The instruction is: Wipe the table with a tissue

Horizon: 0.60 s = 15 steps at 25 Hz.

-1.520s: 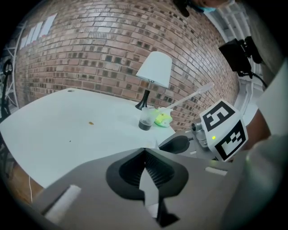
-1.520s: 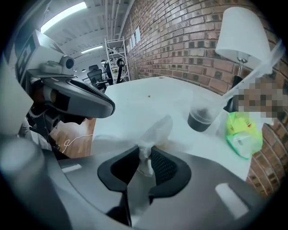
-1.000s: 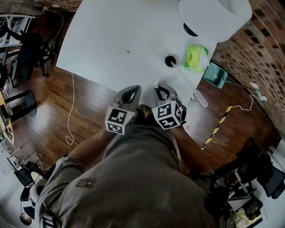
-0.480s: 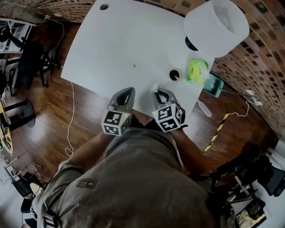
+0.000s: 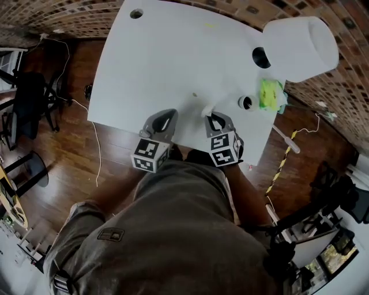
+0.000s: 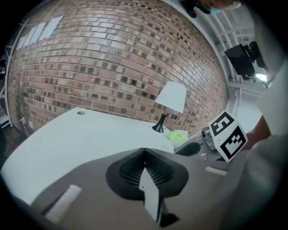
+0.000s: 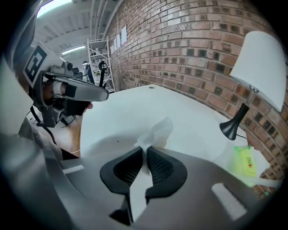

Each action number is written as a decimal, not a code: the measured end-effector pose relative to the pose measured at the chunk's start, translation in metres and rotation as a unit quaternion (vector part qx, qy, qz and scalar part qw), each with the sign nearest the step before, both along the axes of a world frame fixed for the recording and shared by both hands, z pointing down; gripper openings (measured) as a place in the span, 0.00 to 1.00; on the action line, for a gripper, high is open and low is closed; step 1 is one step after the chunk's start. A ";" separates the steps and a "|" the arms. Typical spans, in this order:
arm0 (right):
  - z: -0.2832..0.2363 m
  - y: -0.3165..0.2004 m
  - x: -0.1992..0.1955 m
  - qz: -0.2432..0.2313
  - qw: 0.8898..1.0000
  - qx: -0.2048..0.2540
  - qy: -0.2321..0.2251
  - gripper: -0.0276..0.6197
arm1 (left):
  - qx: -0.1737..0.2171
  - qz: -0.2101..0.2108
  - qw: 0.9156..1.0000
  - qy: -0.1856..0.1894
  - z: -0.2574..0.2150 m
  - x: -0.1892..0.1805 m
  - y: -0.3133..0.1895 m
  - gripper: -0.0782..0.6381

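Observation:
A white tissue (image 7: 156, 131) sticks out crumpled from my right gripper (image 7: 145, 151), which is shut on it. In the head view that gripper (image 5: 211, 117) reaches over the near edge of the white table (image 5: 173, 52), and the tissue (image 5: 206, 109) hangs just above the surface. My left gripper (image 5: 166, 120) sits beside it to the left at the same edge. Its jaws (image 6: 144, 152) are shut with nothing between them. A small dark speck (image 5: 194, 95) lies on the table just ahead of the grippers.
A lamp with a big white shade (image 5: 301, 40) and a black base (image 5: 247, 103) stands at the table's right side, with a green tissue pack (image 5: 271, 94) next to it. A cable hole (image 5: 136, 12) is at the far left. A brick wall (image 6: 112, 67) runs behind the table.
Both grippers have moved forward from in front of my body to over the table's near edge. The tissue stays pinched in the right gripper.

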State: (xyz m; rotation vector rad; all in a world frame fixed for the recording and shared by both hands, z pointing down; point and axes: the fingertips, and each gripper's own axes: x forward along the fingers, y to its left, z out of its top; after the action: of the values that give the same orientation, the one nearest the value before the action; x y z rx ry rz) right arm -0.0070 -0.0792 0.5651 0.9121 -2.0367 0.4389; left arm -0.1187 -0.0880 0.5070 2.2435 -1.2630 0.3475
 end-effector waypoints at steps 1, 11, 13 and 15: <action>0.001 -0.002 -0.005 0.006 1.000 -0.002 0.002 0.11 | -0.002 0.006 1.000 0.000 0.001 -0.005 -0.003 0.11; 0.025 -0.025 -0.017 0.040 0.998 -0.034 0.020 0.11 | -0.026 0.030 0.999 0.004 0.016 -0.023 -0.022 0.11; 0.033 -0.028 -0.014 0.041 0.998 -0.043 0.024 0.11 | -0.030 0.030 0.999 0.003 0.019 -0.024 -0.022 0.11; 0.040 -0.031 -0.012 0.041 0.997 -0.051 0.029 0.11 | -0.033 0.030 0.999 -0.003 0.023 -0.027 -0.023 0.11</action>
State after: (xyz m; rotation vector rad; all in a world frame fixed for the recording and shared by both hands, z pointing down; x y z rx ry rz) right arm -0.0188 -0.1101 0.6055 0.9372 -1.9117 0.5507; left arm -0.1460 -0.1113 0.5304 2.2283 -1.1727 0.4127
